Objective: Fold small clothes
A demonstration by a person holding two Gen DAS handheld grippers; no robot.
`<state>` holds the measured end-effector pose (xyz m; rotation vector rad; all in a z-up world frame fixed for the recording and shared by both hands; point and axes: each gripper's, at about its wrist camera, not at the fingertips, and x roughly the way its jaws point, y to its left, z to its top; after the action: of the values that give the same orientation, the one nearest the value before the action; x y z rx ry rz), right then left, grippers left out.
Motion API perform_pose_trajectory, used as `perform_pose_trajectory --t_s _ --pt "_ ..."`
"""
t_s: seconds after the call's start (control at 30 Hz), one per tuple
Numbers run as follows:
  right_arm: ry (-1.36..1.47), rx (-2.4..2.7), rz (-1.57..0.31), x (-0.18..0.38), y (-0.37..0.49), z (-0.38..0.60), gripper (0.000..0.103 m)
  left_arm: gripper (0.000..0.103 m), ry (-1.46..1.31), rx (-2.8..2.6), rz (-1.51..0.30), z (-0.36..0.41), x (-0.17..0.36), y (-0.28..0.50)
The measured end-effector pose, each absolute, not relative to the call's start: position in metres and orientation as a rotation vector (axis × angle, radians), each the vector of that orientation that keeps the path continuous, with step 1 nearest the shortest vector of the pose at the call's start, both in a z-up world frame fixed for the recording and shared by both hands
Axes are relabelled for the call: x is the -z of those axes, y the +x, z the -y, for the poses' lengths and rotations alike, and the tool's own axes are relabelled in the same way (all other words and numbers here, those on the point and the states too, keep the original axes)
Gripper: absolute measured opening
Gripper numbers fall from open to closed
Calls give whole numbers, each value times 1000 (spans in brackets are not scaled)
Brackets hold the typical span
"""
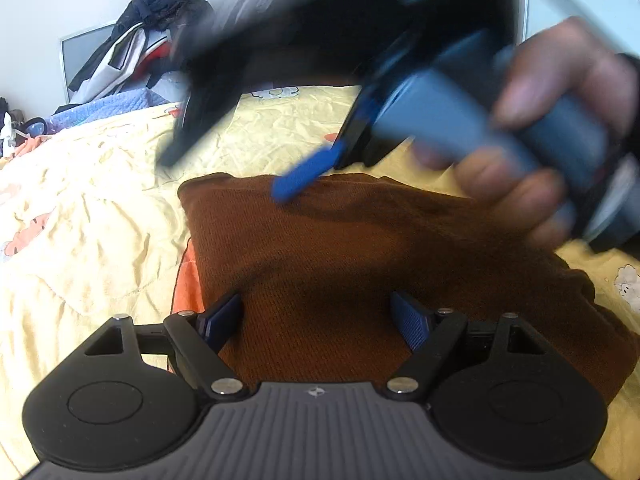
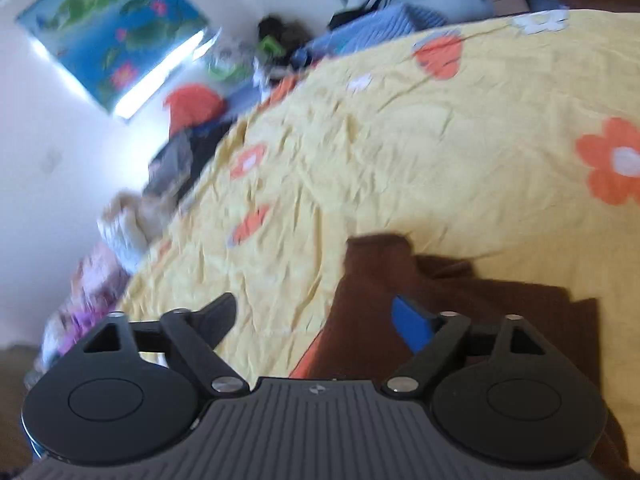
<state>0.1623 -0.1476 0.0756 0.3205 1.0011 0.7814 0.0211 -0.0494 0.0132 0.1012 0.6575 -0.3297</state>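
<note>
A brown knitted garment [image 1: 360, 248] lies folded on the yellow bedsheet [image 1: 100, 200]. My left gripper [image 1: 318, 320] is open and empty, its jaws wide apart just above the garment's near part. My right gripper shows blurred in the left wrist view [image 1: 288, 188], held by a hand [image 1: 560, 128] over the garment's far edge, with one blue fingertip [image 1: 304, 176] near the cloth. In the right wrist view the right gripper [image 2: 316, 320] is open and empty, tilted, with the garment's corner [image 2: 400, 300] under its right finger.
A pile of clothes [image 1: 140, 44] leans against the wall beyond the bed. More clothes and clutter [image 2: 192, 120] lie along the bed's far edge under a wall picture [image 2: 112, 28]. The sheet [image 2: 440, 152] has orange flower prints.
</note>
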Motion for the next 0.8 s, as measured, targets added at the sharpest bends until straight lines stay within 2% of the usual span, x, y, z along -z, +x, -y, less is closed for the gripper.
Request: perform_pose_trajectory --t_s 0.07,0.1,0.13,0.2,0.27,0.33,0.4,0.53,0.63,0.7,0.73,0.77,0.8 --pt "261 -735 -1082 -51 173 130 90 82 104 320 -648 51 -12 19" --pt "283 -756 -1025 -43 177 131 94 82 106 316 -641 52 -10 17" --pt "322 -759 -995 -39 182 134 93 82 105 313 -637 52 -10 16" --pt "418 -689 -979 -37 192 142 83 82 89 314 -634 49 -12 14" --pt "449 -637 -989 -42 193 150 80 82 28 325 -638 35 -20 13" --pt "482 -636 -955 -58 181 171 84 82 -72 321 -644 14 -28 18" --pt "497 -643 -879 -77 162 203 96 82 -152 284 -669 -6 -31 35" --pt "492 -504 -863 -85 155 266 95 80 -235 191 -796 -26 -23 94" --pt "445 -459 -973 -65 170 274 79 80 -261 209 -840 -21 -19 129" --pt "343 -464 -1048 -50 176 258 61 74 -221 240 -860 -9 -21 143" --pt "299 -476 -1060 -44 176 249 58 50 -188 266 -866 0 -21 146" --pt "259 -516 -1036 -43 172 240 40 39 -143 265 -857 7 -22 148" --pt "255 -552 -1059 -39 174 235 26 25 -110 277 -840 13 -25 149"
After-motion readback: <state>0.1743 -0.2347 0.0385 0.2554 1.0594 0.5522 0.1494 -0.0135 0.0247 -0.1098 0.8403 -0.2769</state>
